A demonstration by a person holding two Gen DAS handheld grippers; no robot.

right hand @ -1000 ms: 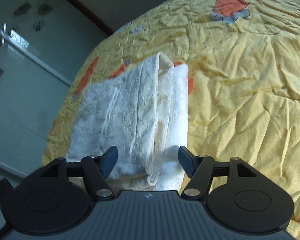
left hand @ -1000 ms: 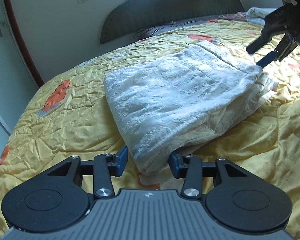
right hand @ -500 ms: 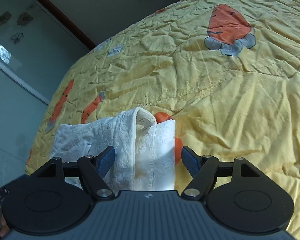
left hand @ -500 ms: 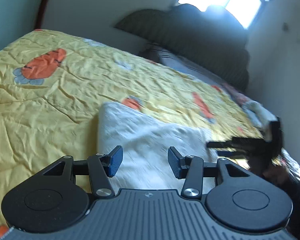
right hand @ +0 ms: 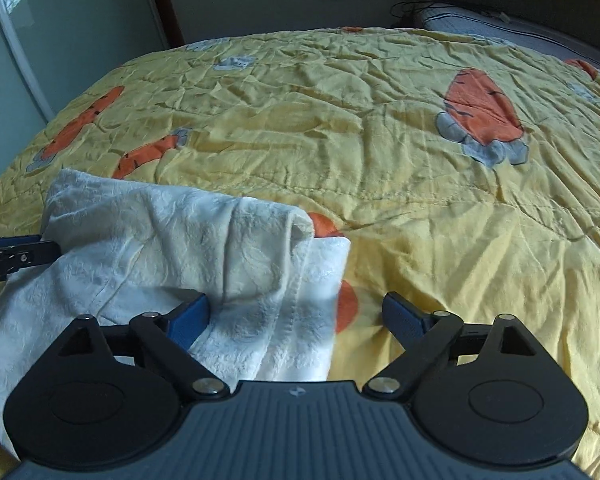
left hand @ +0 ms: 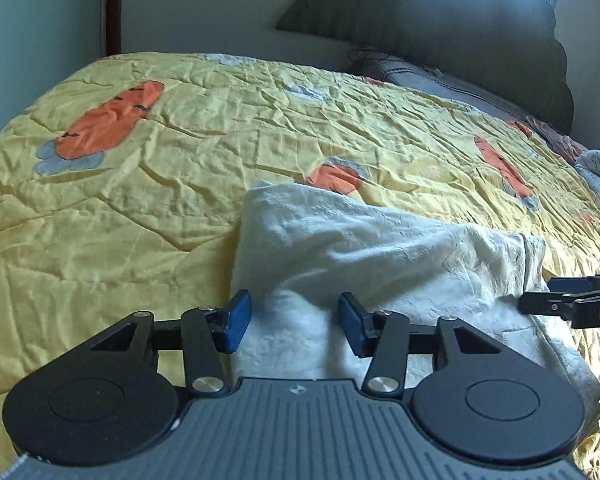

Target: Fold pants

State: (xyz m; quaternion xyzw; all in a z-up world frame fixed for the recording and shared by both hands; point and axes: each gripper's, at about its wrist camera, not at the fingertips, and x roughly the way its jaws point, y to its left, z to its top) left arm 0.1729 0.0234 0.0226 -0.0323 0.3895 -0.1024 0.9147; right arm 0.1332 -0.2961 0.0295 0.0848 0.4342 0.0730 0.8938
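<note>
Flanking folded pants on quilt: spread grippers.

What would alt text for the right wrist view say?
Folded white pants lie on a yellow carrot-print bedspread, with the right gripper, jaws open, straddling their near edge. The left gripper reaches in at the far left.

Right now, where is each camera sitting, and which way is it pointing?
Left wrist: on the left tool, looking along its open fingers over the pants and quilt toward the headboard; the right tool shows at the right edge.
Right wrist: on the right tool, fingers open, looking across the bed; the left tool shows at the left edge.
Both share pants and quilt.
</note>
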